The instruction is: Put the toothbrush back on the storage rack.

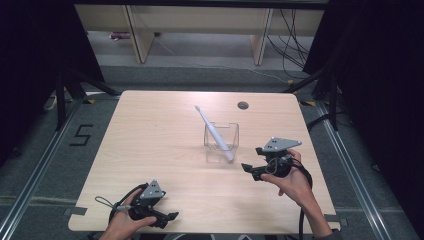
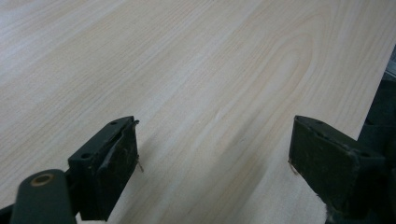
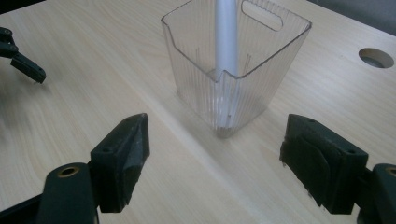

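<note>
A clear ribbed plastic cup (image 1: 221,145) stands upright right of the table's middle. A white toothbrush (image 1: 211,129) leans in it, head up and tilted to the far left. My right gripper (image 1: 253,159) is just right of the cup, open, jaws pointing at it. In the right gripper view the cup (image 3: 196,88) stands a short way ahead of the right gripper (image 3: 215,158), with the toothbrush handle (image 3: 226,37) inside. My left gripper (image 1: 169,219) rests open near the front left edge. In the left gripper view, bare wood lies between the left gripper's (image 2: 215,154) jaws.
The light wooden table (image 1: 150,135) has a round cable hole (image 1: 243,105) at the far right, also seen as the hole (image 3: 376,57) in the right gripper view. Black frame legs and cables stand on the floor around the table. Shelving stands behind it.
</note>
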{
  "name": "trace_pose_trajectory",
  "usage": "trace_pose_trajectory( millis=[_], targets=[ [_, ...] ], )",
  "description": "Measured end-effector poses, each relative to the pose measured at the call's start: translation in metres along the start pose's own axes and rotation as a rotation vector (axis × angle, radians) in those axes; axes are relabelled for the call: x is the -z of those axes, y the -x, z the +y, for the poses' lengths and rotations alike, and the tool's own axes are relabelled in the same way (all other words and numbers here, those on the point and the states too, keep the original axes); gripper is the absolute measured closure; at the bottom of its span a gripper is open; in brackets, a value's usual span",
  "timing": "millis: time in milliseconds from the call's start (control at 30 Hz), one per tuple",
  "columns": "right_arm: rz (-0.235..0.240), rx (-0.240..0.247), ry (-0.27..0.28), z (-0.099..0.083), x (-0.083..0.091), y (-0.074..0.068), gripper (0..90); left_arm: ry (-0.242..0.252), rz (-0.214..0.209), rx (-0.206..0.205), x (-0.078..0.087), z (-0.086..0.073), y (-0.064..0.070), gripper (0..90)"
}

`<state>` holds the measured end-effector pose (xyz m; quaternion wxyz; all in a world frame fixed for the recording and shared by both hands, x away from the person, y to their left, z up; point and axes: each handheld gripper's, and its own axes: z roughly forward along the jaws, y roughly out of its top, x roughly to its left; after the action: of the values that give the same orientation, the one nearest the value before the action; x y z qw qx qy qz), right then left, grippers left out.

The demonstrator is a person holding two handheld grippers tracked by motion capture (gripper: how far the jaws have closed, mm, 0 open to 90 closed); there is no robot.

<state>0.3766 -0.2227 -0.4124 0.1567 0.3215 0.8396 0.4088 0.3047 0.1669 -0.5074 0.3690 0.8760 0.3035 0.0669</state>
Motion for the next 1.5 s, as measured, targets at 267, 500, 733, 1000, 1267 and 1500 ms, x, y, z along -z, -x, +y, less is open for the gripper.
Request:
trace_pose_trajectory(
  millis=[267,500,733,1000,1267,1500],
  targets=[
    [0.018,-0.015,-0.013,-0.007,0.001,-0.005,23.5,0.001,0.0,-0.001,0.0,0.0,0.0,15.0],
    [0.015,-0.006,-0.011,-0.014,0.001,-0.007,23.5,0.0,0.0,-0.001,0.0,0.0,0.0,15.0],
    [0.022,0.008,-0.016,-0.018,-0.001,-0.011,23.5,0.0,0.006,0.0,0.0,0.0,0.0,15.0],
    [0.029,-0.018,-0.028,-0.026,-0.001,-0.015,22.6,-0.002,-0.001,-0.002,0.0,0.0,0.0,15.0],
    [0.03,-0.01,-0.031,-0.034,-0.003,-0.013,22.6,-0.002,0.003,-0.002,0.0,0.0,0.0,15.0],
    [0.023,-0.032,-0.045,-0.04,-0.001,-0.015,22.7,-0.001,0.006,0.0,0.0,0.0,0.0,15.0]
  ],
)
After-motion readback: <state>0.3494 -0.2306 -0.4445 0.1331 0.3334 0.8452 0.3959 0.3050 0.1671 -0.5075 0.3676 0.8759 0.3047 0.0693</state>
